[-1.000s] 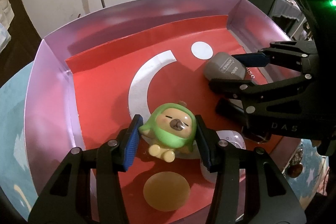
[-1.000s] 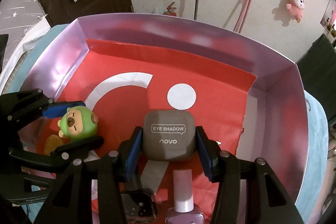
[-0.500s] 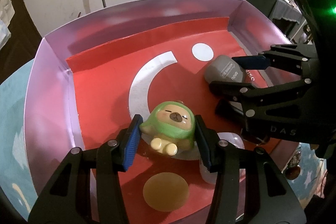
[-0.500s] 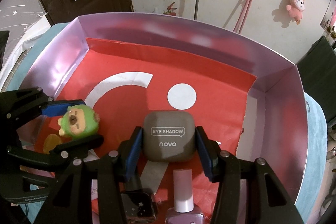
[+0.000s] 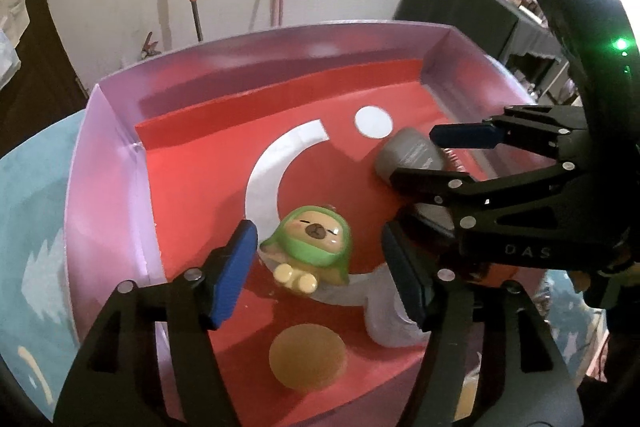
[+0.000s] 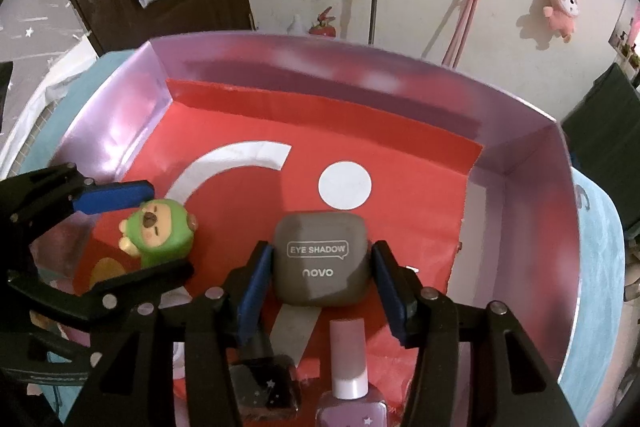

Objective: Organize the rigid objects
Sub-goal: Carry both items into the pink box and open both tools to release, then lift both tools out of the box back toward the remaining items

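A green-hooded bear figurine (image 5: 310, 245) lies tipped back on the red floor of a pink-walled box (image 5: 116, 187). My left gripper (image 5: 320, 269) is open, its blue pads on either side of the figurine with gaps. A grey "EYE SHADOW novo" case (image 6: 320, 259) lies flat on the box floor. My right gripper (image 6: 322, 285) is open around the case, pads just clear of its sides. The figurine (image 6: 158, 231) and left gripper (image 6: 132, 227) also show in the right wrist view, and the case (image 5: 412, 157) and right gripper (image 5: 432, 163) in the left wrist view.
A pale purple nail polish bottle (image 6: 348, 383) and a dark star-printed bottle (image 6: 266, 387) stand at the box's near edge under my right gripper. The box sits on a light blue cloth (image 5: 32, 227). Its pink walls (image 6: 532, 227) rise on all sides.
Both grippers have opened: the left let go of the figurine, which tipped backward onto the box floor; the right released the eye shadow case, which rests on the floor.
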`<act>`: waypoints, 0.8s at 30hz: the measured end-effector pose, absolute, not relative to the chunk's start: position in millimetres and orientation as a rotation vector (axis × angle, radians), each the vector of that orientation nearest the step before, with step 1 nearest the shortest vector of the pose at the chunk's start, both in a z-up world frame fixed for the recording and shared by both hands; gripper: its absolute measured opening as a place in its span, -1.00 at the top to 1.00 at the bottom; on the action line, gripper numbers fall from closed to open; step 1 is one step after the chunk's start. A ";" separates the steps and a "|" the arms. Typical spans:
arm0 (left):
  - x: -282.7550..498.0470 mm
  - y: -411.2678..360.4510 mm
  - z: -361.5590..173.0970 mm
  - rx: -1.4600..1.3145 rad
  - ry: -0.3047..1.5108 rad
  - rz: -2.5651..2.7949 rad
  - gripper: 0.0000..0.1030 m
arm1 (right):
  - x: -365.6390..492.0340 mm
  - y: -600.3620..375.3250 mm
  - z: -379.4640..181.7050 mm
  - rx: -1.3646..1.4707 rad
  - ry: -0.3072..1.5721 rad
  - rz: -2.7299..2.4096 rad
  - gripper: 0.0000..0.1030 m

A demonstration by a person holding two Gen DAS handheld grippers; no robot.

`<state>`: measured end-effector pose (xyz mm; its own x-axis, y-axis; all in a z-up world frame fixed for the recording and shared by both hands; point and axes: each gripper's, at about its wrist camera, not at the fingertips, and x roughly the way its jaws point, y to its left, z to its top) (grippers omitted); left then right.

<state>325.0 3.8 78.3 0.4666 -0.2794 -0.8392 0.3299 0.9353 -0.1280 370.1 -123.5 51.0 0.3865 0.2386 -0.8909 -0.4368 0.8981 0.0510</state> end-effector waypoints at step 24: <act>169.6 20.4 176.7 0.013 0.664 -0.293 -0.71 | 212.2 -175.5 197.2 -0.145 0.747 0.399 -0.89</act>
